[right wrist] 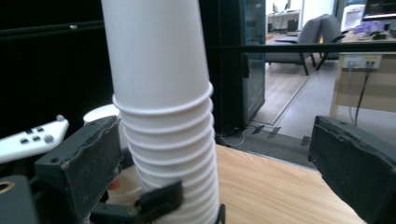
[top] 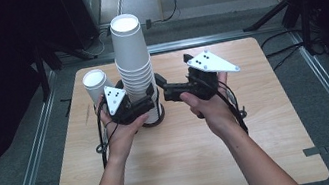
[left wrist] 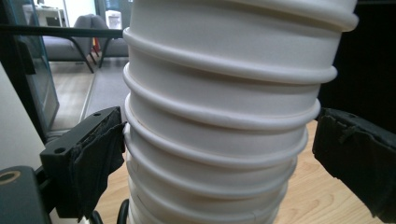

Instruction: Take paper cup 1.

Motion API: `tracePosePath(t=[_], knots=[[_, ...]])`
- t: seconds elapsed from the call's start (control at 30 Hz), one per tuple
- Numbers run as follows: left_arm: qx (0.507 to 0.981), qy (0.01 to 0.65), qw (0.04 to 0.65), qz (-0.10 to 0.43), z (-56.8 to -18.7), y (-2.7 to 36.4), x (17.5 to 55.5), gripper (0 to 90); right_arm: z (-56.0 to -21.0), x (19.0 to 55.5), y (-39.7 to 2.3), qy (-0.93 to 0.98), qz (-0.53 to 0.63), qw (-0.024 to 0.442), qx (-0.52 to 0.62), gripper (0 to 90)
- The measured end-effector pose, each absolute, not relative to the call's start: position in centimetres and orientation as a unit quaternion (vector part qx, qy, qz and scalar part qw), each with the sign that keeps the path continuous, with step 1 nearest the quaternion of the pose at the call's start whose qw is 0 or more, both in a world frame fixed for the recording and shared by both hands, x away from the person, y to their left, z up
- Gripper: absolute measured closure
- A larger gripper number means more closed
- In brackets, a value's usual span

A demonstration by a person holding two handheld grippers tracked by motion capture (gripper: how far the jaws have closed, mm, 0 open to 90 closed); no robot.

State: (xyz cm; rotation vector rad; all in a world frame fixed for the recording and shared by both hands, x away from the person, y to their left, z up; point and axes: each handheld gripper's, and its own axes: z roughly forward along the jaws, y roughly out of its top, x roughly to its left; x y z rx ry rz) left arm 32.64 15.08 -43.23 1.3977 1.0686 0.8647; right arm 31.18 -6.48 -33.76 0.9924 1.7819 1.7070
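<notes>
Flanking the cup stack [top: 135, 72] mid-table, the left gripper [top: 147, 106] straddles its lower rims, jaws released; the right gripper [top: 164, 88], also released, waits beside. Best squeeze squarely under one rim, gently.

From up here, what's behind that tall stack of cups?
Left of the cup stack and a little behind it stands a single cup. Straight behind is bare table, then grey floor. The strip right behind the stack's base is hidden.

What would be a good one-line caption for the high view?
Two hand-held grippers, left gripper and right gripper, flank a tall stack of white paper cups on a wooden table.
</notes>
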Motion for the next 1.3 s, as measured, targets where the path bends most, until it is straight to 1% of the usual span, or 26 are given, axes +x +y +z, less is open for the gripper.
tracePosePath(t=[0.23,0.37,0.67,0.77,0.87,1.07,1.13,1.17,1.3], knots=[[0.594,0.444,0.553,0.381,-43.1,14.9,33.0,2.4,-32.4,32.5,-3.6,0.661,0.619,0.246,0.346,2.4],[0.594,0.447,0.549,0.381,-43.3,14.8,33.2,2.5,-32.1,33.3,-2.2,0.660,0.622,0.247,0.342,2.4],[0.591,0.447,0.548,0.389,-43.5,14.6,33.2,2.8,-32.1,34.9,-0.2,0.654,0.630,0.231,0.349,2.3],[0.589,0.446,0.548,0.392,-43.6,14.6,33.1,3.0,-32.1,35.7,0.1,0.648,0.641,0.210,0.353,1.3],[0.589,0.446,0.548,0.391,-43.6,14.6,33.1,3.2,-32.2,36.3,0.4,0.645,0.646,0.200,0.355,1.3],[0.590,0.444,0.549,0.391,-43.6,14.7,33.1,3.4,-32.3,36.6,1.4,0.653,0.640,0.204,0.348,1.4],[0.590,0.444,0.549,0.391,-43.6,14.7,33.1,3.4,-32.3,36.7,1.7,0.653,0.638,0.203,0.353,4.1],[0.590,0.444,0.549,0.391,-43.6,14.7,33.1,3.4,-32.4,36.8,1.9,0.652,0.635,0.208,0.358,7.5],[0.591,0.444,0.549,0.390,-43.6,14.7,33.1,3.5,-32.4,37.1,2.1,0.645,0.639,0.211,0.362,9.7]])
